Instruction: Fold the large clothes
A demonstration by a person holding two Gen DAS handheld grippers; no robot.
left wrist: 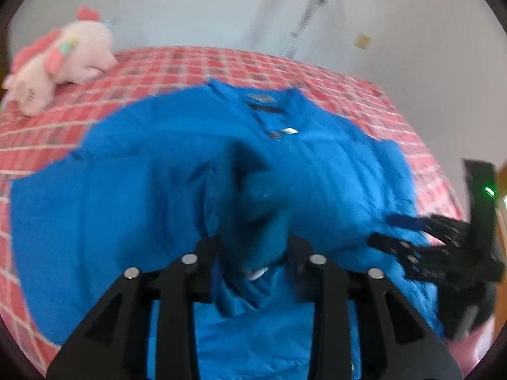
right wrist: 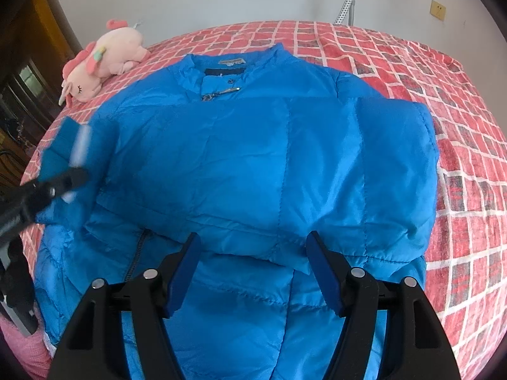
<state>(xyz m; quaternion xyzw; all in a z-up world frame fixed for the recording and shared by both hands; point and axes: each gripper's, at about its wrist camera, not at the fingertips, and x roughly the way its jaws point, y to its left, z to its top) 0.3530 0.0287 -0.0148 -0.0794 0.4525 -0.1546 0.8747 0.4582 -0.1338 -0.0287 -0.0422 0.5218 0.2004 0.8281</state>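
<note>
Holding the left gripper (left wrist: 255,240) at the left, jaws narrow with sleeve fabric between them, blur hiding whether pinching or not. Showing the blue jacket (right wrist: 253,158) lying spread on the red checked bedspread (right wrist: 459,126), near a pink plush toy (right wrist: 104,60). Hovering the right gripper (right wrist: 253,266) wide over its lower middle, gripping nothing.

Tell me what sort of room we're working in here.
Most likely a bedroom: the blue jacket lies on a bed with a red brick-pattern cover, and a pink plush toy rests near the plain wall.
</note>
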